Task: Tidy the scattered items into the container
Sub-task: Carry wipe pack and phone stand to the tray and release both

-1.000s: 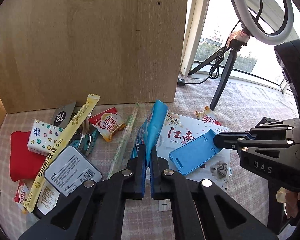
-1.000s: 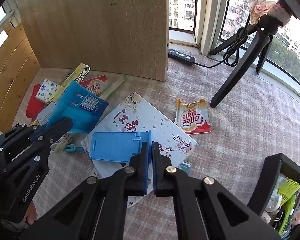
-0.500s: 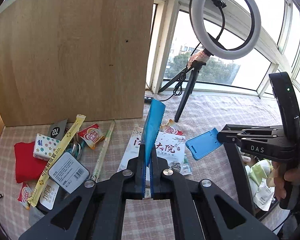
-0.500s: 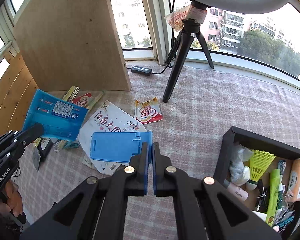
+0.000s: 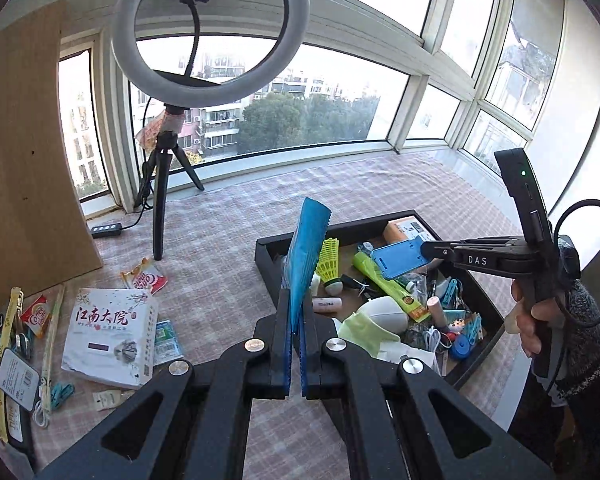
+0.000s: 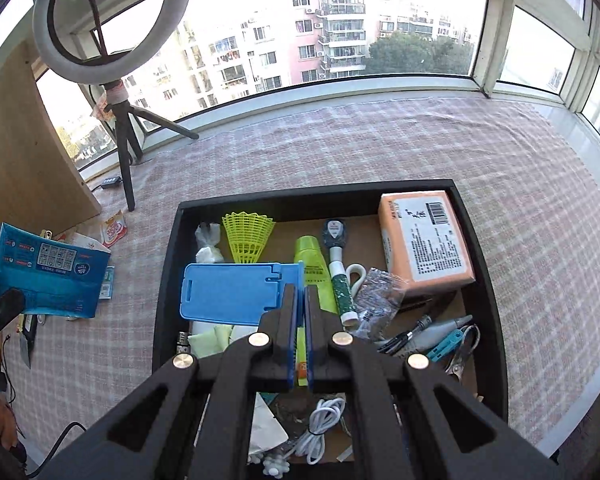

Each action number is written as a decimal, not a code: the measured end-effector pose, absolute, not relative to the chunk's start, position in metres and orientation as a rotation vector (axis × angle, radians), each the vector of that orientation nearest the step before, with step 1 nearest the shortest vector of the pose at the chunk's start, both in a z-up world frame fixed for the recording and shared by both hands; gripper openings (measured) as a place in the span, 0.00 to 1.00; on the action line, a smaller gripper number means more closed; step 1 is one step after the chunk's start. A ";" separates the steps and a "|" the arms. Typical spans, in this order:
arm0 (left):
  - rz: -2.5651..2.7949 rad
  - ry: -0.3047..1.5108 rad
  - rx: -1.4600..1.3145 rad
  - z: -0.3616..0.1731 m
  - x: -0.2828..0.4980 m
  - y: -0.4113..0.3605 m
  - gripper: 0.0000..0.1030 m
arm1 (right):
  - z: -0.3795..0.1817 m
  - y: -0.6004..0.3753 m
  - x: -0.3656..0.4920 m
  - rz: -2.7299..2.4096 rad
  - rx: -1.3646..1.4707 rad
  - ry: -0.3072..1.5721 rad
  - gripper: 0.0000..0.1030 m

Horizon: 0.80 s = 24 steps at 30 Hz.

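Partly behind the blue stand (image 6: pixel 236 294), tray (image 6: pixel 168 280) contents, some cropped below.

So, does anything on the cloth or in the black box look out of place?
Yes. The book, a creamer sachet and other small packets still lie scattered on the cloth, outside the black box.

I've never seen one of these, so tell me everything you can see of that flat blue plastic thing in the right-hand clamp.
The blue plastic piece is a flat, rounded rectangle with a cut-out tab and a small slot. The right gripper is shut on one edge, holding it roughly level above the black tray, touching none of its contents.
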<state>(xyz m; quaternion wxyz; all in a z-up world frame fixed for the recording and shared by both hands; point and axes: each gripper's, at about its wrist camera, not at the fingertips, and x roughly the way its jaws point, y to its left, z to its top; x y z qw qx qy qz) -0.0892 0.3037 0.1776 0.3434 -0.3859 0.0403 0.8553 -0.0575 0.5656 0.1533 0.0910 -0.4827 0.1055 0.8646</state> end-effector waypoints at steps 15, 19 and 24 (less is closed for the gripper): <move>2.120 0.229 -0.972 0.179 -0.048 0.392 0.72 | 0.147 0.610 -0.024 2.466 -1.359 0.353 0.51; 2.146 0.191 -1.006 0.177 -0.059 0.374 0.64 | 0.146 0.593 -0.036 2.496 -1.387 0.337 0.51; 2.203 0.159 -1.025 0.175 -0.070 0.343 0.60 | 0.146 0.564 -0.051 2.552 -1.434 0.313 0.51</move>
